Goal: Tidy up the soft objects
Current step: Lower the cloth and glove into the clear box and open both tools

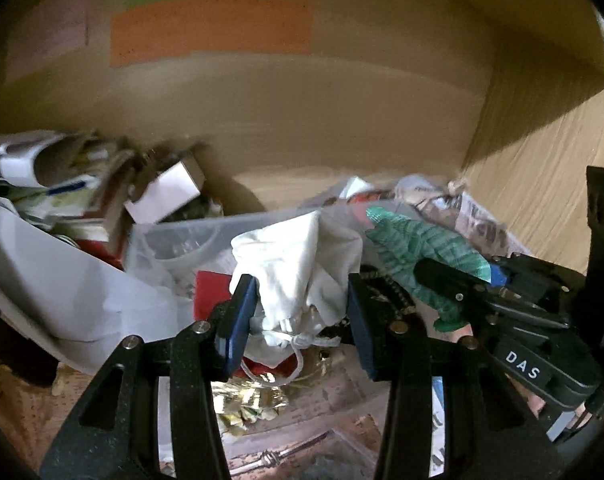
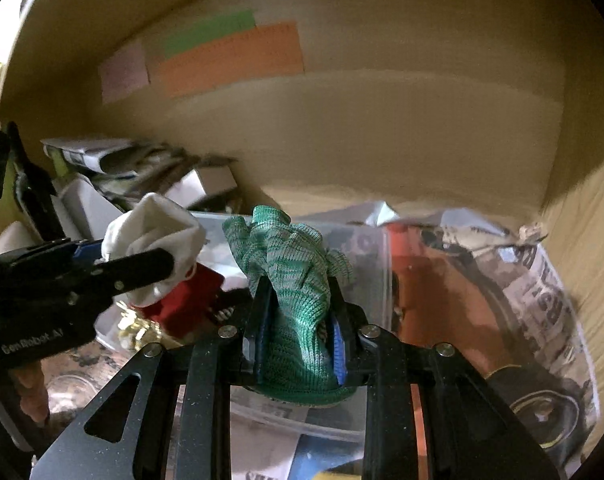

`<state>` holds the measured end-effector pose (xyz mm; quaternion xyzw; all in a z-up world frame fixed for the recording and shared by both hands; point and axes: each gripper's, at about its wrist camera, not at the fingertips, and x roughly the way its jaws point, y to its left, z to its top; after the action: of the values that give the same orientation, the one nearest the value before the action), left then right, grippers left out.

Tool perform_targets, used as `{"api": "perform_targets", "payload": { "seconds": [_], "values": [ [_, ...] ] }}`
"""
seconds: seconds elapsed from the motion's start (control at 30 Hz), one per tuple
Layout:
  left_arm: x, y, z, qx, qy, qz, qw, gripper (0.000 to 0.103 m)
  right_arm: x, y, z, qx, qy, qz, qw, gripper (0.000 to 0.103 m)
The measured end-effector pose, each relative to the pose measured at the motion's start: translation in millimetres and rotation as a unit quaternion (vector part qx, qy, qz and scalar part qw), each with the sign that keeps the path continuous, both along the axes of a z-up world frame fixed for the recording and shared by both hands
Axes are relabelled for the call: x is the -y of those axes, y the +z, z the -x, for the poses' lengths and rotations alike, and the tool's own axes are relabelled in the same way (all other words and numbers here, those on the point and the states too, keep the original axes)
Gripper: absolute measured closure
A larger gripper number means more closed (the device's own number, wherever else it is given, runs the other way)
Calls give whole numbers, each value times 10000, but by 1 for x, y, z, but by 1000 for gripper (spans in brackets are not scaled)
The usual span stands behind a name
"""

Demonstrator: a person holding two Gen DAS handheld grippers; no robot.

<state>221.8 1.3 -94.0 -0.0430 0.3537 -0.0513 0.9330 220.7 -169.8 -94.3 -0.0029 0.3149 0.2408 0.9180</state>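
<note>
My left gripper (image 1: 299, 312) is shut on a white drawstring cloth bag (image 1: 297, 264), held above the clutter; its cord hangs below the fingers. My right gripper (image 2: 299, 320) is shut on a green knitted glove (image 2: 291, 280), its fingers pointing up. In the left wrist view the green glove (image 1: 414, 248) and the right gripper (image 1: 502, 292) sit just to the right. In the right wrist view the white bag (image 2: 153, 232) and the left gripper (image 2: 101, 276) are at the left.
Both grippers are inside a large cardboard box (image 1: 302, 120) with orange and green labels on its back wall. Below lie a clear plastic container (image 2: 342, 264), newspaper (image 2: 542, 300), a red box (image 2: 181, 304), gold foil (image 1: 245, 400) and small cartons (image 1: 165, 192) at the left.
</note>
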Motion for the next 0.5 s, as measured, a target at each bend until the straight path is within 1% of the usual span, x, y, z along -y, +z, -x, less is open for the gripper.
{"api": "perform_targets", "payload": {
  "seconds": [0.13,0.2,0.3,0.33,0.37,0.4,0.43,0.5],
  "values": [
    [-1,-15,-13,-199,-12,-42,9998,59,-4,-10,-7,-152,34,119,9998,79],
    [-1,-17,-11,-241,-19,-42,9997,58,-6,-14,-8,-209,80,152,9996,79],
    [-2,-18,-10,-269,-33,-70,9996,50,-9,-16,-7,-212,89,240,9994,79],
    [-2,-17,-8,-268,-38,-69,9996,46,-10,-17,-7,-208,100,257,9994,78],
    [-2,-16,-6,-250,-40,-61,9997,42,-10,-16,-6,-202,99,290,9993,74],
    [-2,-15,-4,-222,-37,-64,9997,40,-11,-16,-6,-189,93,308,9993,68],
    [-3,-14,-2,-188,-30,-81,9998,38,-11,-15,-5,-157,76,332,9993,65],
    [-5,-11,3,-147,-29,-86,9999,38,-11,-12,-3,-95,60,362,9993,55]
  ]
}}
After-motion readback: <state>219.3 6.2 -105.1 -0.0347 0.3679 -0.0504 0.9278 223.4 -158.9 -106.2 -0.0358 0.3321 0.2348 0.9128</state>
